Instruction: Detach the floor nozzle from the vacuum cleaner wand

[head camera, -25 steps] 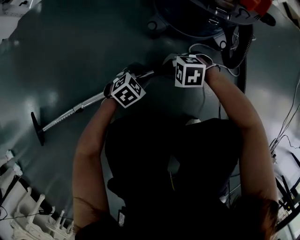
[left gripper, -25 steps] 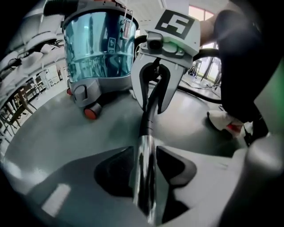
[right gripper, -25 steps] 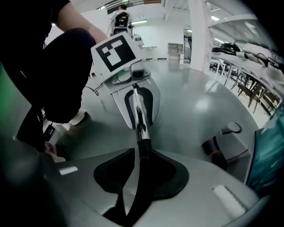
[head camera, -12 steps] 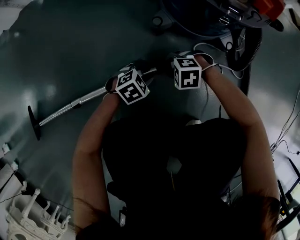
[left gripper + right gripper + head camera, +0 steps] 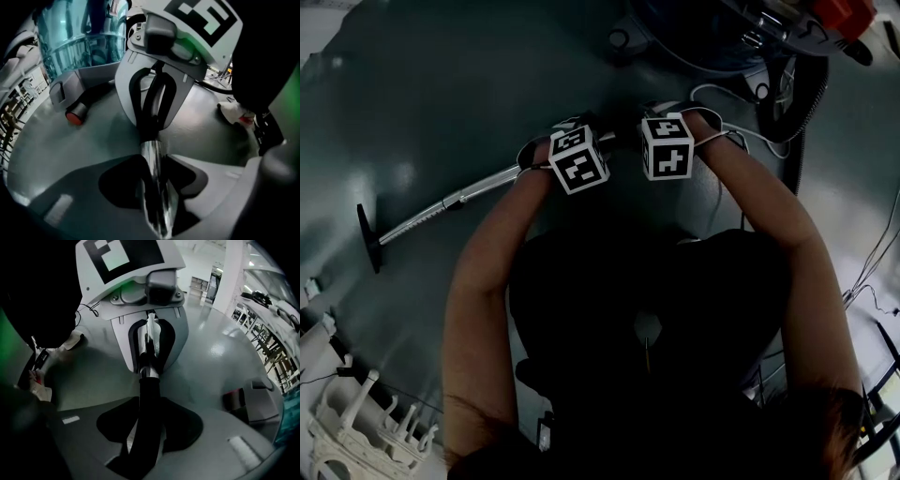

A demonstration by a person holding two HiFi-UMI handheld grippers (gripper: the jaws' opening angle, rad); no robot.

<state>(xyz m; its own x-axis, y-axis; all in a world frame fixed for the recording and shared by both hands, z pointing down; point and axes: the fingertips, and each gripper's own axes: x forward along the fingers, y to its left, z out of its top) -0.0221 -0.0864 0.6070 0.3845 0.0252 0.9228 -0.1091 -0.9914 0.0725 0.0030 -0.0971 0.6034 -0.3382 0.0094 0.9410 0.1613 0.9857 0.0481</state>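
Observation:
The vacuum's chrome wand [image 5: 478,192] lies on the grey floor and ends at the thin black floor nozzle [image 5: 366,239] on the left. My left gripper [image 5: 578,159] straddles the chrome tube [image 5: 157,187]; its jaws have just been opening and the tube runs between them with room on both sides. Close beside it, my right gripper [image 5: 667,145] is open around the wand's black upper part [image 5: 147,427], its jaws also having just opened. Each gripper view shows the other gripper facing it along the wand. In the head view the cubes hide the fingertips.
The vacuum's canister [image 5: 703,28] stands just beyond the grippers, with its black hose [image 5: 787,94] and a white cable [image 5: 722,94] at the right. White racks [image 5: 356,431] sit at the lower left, loose cables [image 5: 872,262] at the far right. A shoe [image 5: 234,112] stands near the wand.
Both grippers have sunk toward the wand. The left gripper has shifted right along it, so the two cubes now sit closer together. The wand and nozzle still lie on the floor.

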